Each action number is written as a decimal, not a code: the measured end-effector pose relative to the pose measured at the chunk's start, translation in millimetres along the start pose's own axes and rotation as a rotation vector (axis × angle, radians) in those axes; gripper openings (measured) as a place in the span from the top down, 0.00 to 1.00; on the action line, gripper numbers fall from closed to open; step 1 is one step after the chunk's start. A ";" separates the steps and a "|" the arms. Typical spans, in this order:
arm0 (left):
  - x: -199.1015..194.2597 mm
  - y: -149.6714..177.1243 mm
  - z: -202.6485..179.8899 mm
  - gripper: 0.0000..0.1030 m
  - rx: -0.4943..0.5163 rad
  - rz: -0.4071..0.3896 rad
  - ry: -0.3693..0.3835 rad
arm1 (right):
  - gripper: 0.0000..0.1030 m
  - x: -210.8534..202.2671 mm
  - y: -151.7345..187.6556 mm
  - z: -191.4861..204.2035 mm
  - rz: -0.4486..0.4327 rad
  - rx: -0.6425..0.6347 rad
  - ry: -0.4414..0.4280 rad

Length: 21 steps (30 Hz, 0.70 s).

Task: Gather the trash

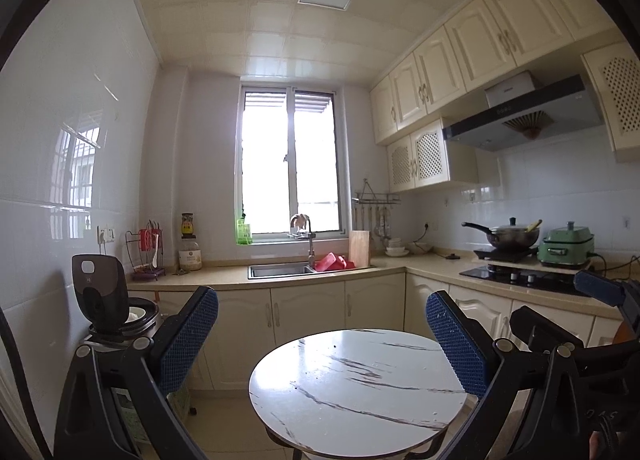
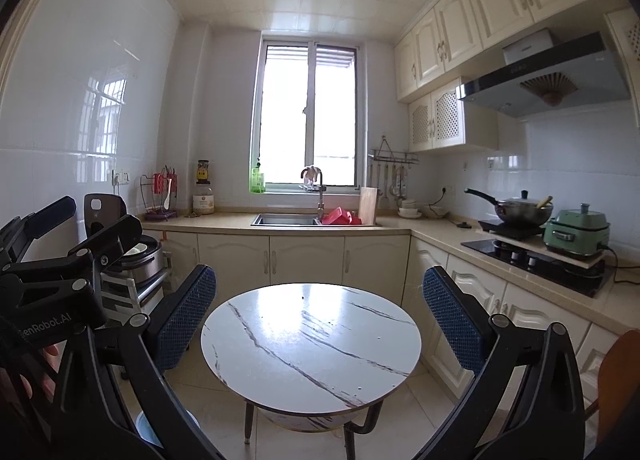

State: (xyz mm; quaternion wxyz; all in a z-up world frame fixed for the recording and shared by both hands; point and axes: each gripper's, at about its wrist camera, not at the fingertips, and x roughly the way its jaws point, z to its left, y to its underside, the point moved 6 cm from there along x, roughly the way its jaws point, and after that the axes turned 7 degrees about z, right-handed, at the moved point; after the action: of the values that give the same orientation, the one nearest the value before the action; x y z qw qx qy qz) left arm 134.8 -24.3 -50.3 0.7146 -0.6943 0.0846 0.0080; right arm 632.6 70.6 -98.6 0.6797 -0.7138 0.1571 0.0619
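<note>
A round white marble-pattern table stands in front of both grippers; it also shows in the right wrist view. Only a few tiny dark specks lie on its top. No clear piece of trash shows. My left gripper is open and empty above the table's near side. My right gripper is open and empty, also held over the table. The right gripper shows at the right edge of the left wrist view. The left gripper shows at the left edge of the right wrist view. A pale blue bin is partly hidden low at the left.
An L-shaped counter runs behind with a sink, red items, a cutting board, a pan on a hob and a green cooker. A rice cooker on a rack stands left. A brown chair back is at the right.
</note>
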 end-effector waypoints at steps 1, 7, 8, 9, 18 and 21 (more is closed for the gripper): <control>-0.3 1.8 -0.5 0.01 0.006 -0.006 -0.005 | 0.00 1.0 0.5 -0.1 0.004 0.000 0.000; 3.1 8.8 -2.7 0.01 0.011 0.002 -0.006 | 0.00 3.4 3.7 -0.4 0.015 0.010 0.001; 3.8 8.6 -2.7 0.01 0.011 0.002 -0.006 | 0.00 3.5 4.3 -0.4 0.016 0.010 0.001; 4.3 8.9 -3.2 0.01 0.012 0.003 -0.007 | 0.00 3.5 4.9 -0.3 0.017 0.011 0.001; 8.6 9.1 -4.1 0.01 0.015 0.007 -0.011 | 0.00 5.4 4.5 -1.0 0.024 0.015 -0.001; 9.3 9.1 -4.6 0.01 0.015 0.008 -0.011 | 0.00 5.4 4.4 -1.2 0.024 0.015 -0.001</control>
State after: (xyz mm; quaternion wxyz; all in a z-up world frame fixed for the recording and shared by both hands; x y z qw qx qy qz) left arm 142.3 -29.5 -60.6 0.7204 -0.6884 0.0834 0.0141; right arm 636.2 68.6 -104.3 0.6842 -0.7068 0.1659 0.0690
